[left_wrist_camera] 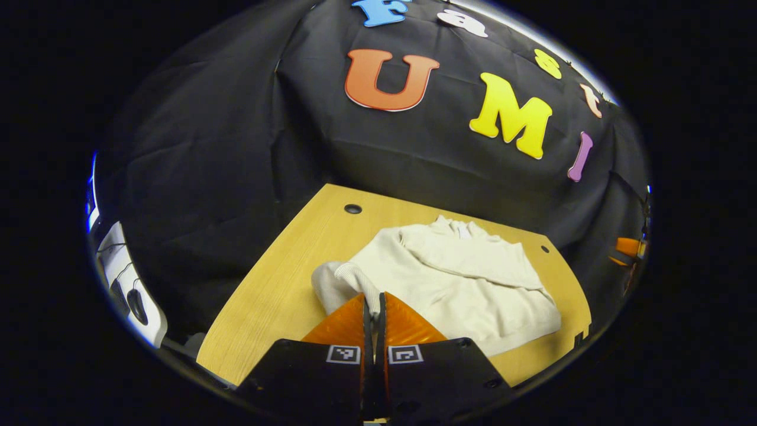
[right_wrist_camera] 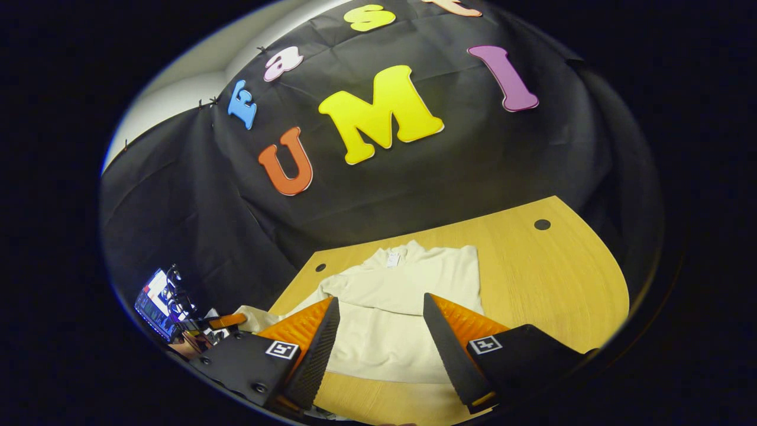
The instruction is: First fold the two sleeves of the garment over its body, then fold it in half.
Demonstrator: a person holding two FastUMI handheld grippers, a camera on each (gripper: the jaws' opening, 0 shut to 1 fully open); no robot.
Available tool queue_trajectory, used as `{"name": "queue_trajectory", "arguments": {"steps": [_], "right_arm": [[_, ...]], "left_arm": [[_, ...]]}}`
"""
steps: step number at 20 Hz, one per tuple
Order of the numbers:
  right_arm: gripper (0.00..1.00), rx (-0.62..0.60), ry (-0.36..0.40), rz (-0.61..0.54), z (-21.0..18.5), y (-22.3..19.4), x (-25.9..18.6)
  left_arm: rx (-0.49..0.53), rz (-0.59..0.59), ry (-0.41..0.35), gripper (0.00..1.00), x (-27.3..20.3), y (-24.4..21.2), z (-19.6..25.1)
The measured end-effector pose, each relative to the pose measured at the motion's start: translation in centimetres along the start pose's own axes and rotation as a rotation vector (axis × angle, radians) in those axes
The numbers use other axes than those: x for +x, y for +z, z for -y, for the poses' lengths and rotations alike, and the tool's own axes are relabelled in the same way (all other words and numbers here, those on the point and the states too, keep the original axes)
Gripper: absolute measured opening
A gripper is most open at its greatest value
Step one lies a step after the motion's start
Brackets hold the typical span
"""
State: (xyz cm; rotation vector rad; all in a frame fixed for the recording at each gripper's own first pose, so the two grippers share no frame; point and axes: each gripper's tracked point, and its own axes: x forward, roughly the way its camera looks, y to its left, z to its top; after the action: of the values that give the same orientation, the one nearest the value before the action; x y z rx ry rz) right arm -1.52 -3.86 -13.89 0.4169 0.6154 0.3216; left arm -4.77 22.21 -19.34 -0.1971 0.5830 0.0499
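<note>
Cream knit garment (left_wrist_camera: pixel 467 278) lies flat on the wooden table (left_wrist_camera: pixel 278 284). Left gripper (left_wrist_camera: pixel 373 307) is pinched onto the left sleeve cuff (left_wrist_camera: pixel 355 279), with the garment body directly ahead. Right gripper (right_wrist_camera: pixel 381 319) hovers spread above the hem, one sleeve already folded across.

garment (left_wrist_camera: pixel 467 278): cream, ribbed cuff | table (left_wrist_camera: pixel 278 284): light yellow wood grain | left gripper (left_wrist_camera: pixel 374 307): ridged orange fingers (black body, black-and-white square markers) | right gripper (right_wrist_camera: pixel 381 331): same colours
</note>
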Motion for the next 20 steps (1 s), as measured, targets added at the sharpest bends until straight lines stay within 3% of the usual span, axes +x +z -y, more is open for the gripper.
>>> {"name": "queue_trajectory", "arguments": {"steps": [10, 15, 20], "right_arm": [[0.88, 0.047, -0.025, 0.042, 4.3, 0.0, -5.3], [0.89, 0.053, -0.046, 0.050, 5.8, -0.6, -7.9], [0.88, 0.064, -0.117, 0.068, 8.2, -0.7, -10.3]], "left_arm": [[0.073, 0.071, -0.238, 0.03, 5.8, 9.5, 13.4], [0.174, 0.061, -0.374, 0.03, 8.7, 11.0, 21.8], [0.243, 0.055, -0.498, 0.03, 11.2, 11.5, 29.9]]}}
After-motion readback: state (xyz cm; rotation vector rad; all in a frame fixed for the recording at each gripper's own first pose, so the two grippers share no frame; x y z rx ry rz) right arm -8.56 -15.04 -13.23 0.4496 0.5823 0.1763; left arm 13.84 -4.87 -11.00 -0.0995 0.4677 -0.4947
